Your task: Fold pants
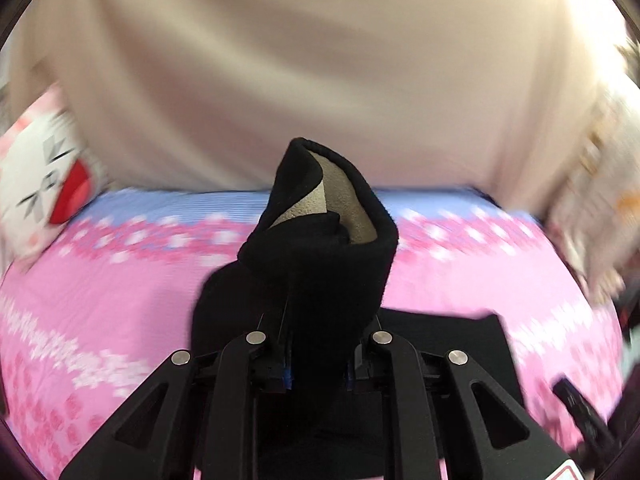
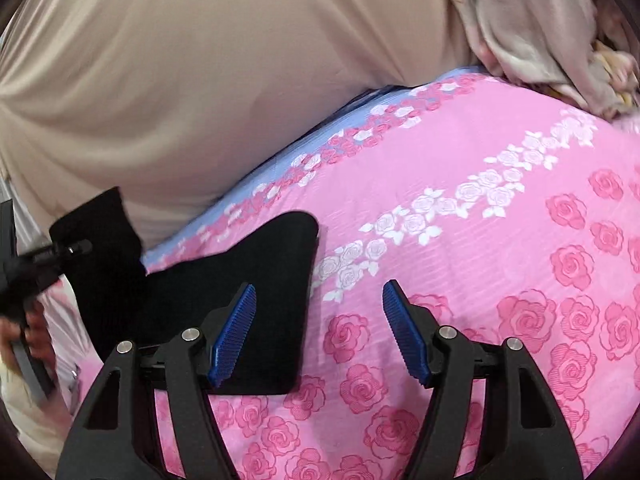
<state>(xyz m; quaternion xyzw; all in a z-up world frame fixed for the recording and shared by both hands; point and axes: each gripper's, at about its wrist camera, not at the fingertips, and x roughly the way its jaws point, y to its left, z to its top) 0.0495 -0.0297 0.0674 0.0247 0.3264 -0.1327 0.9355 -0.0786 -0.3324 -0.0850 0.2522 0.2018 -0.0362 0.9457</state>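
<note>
One pair of black fleece pants (image 2: 224,304) lies on the pink rose-print bedsheet (image 2: 500,240). The left gripper (image 1: 320,320) is clamped on one lifted end of it, tan lining showing. The right gripper (image 2: 318,332) hovers with both blue pads (image 2: 234,336) spread apart, nothing between them. Beyond hangs one beige cloth (image 2: 200,72), and one crumpled grey blanket (image 2: 532,24).

Looks like a bedroom in somebody's home. The main giveaway is the pink bedsheet (image 2: 460,240) printed with roses and a blue band along its far edge, spread like a made bed. Right behind the sheet a big beige curtain-like cloth (image 2: 180,80) hangs, off the sheet's far left corner sits a white cartoon pillow (image 1: 40,196), and crumpled fabric (image 2: 532,32) piles at its far right.
</note>
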